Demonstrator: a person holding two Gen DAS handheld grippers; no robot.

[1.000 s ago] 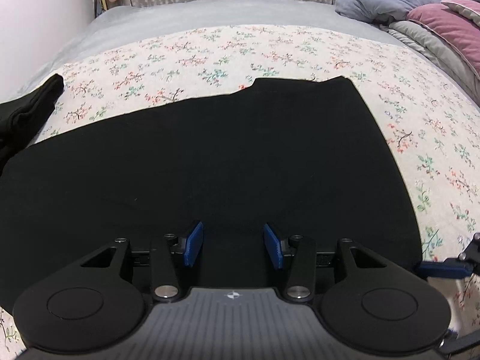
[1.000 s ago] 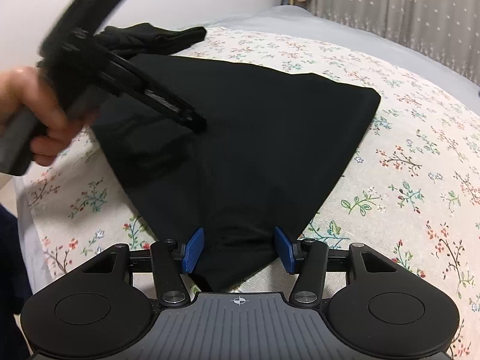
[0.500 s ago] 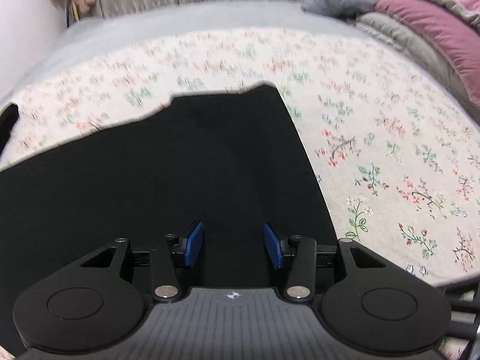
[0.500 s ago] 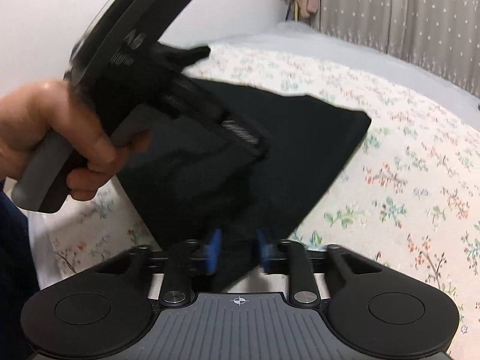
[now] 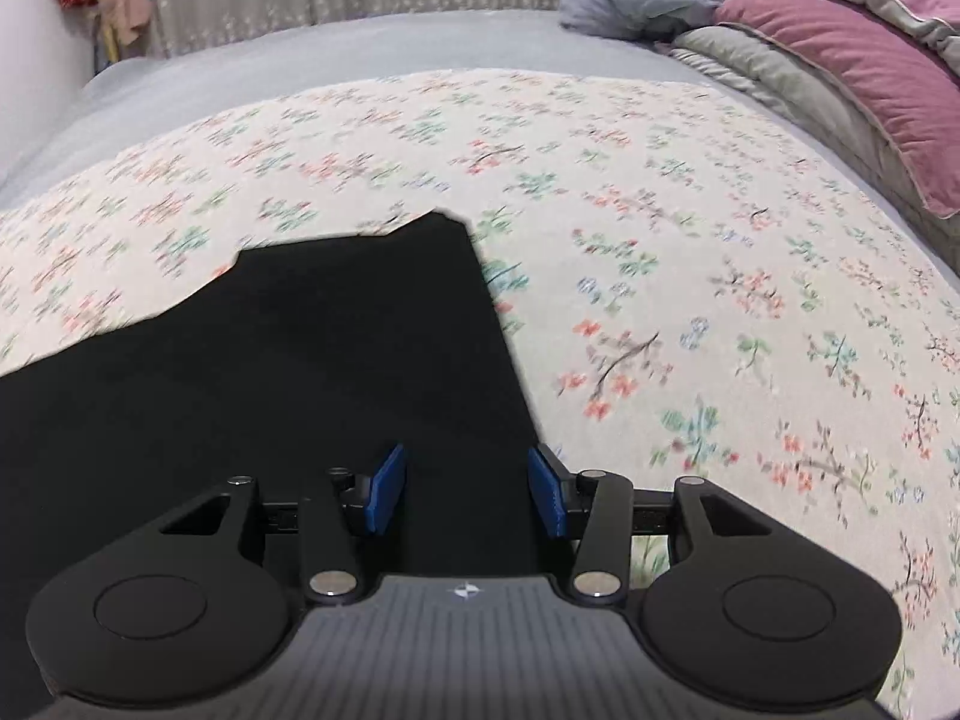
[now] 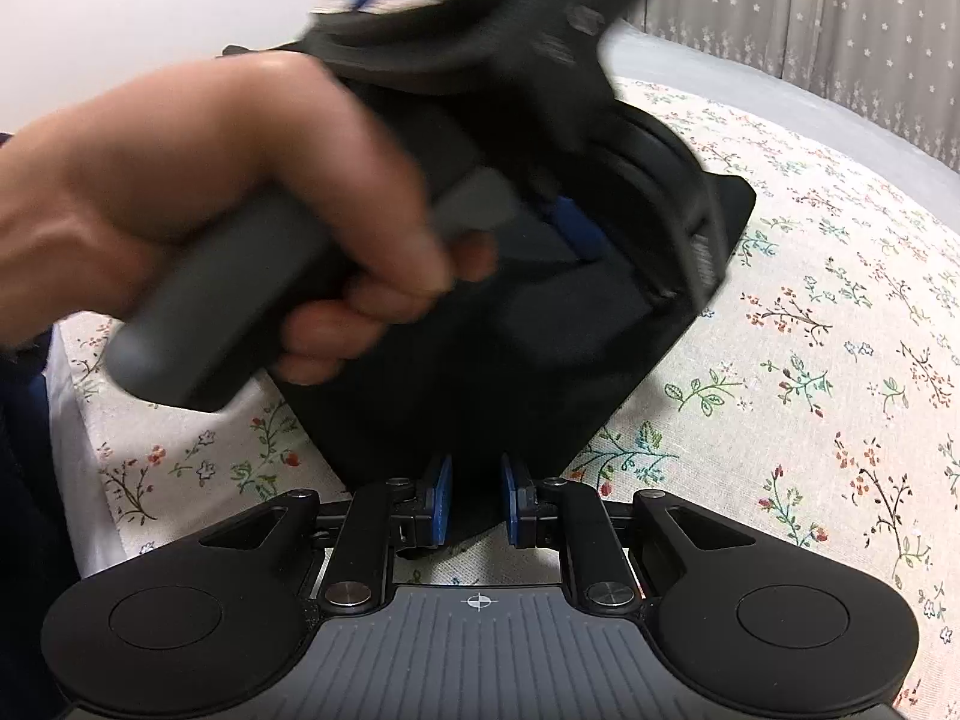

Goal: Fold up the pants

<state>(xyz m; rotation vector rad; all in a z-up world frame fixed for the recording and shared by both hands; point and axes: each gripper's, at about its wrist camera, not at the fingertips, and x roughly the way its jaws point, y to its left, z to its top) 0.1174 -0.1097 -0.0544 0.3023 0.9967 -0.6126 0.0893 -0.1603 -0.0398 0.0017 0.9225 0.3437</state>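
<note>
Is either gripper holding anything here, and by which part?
The right gripper has just closed on the near corner of the black pants. The left gripper is open above the pants, holding nothing.

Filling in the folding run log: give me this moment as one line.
stage: corner grasp | right claw: just closed, pinching black pants corner | left claw: open over pants edge, not gripping | surface: floral sheet

Matt black cloth pants (image 5: 300, 372), floral woven cotton bedspread (image 5: 690, 252)
</note>
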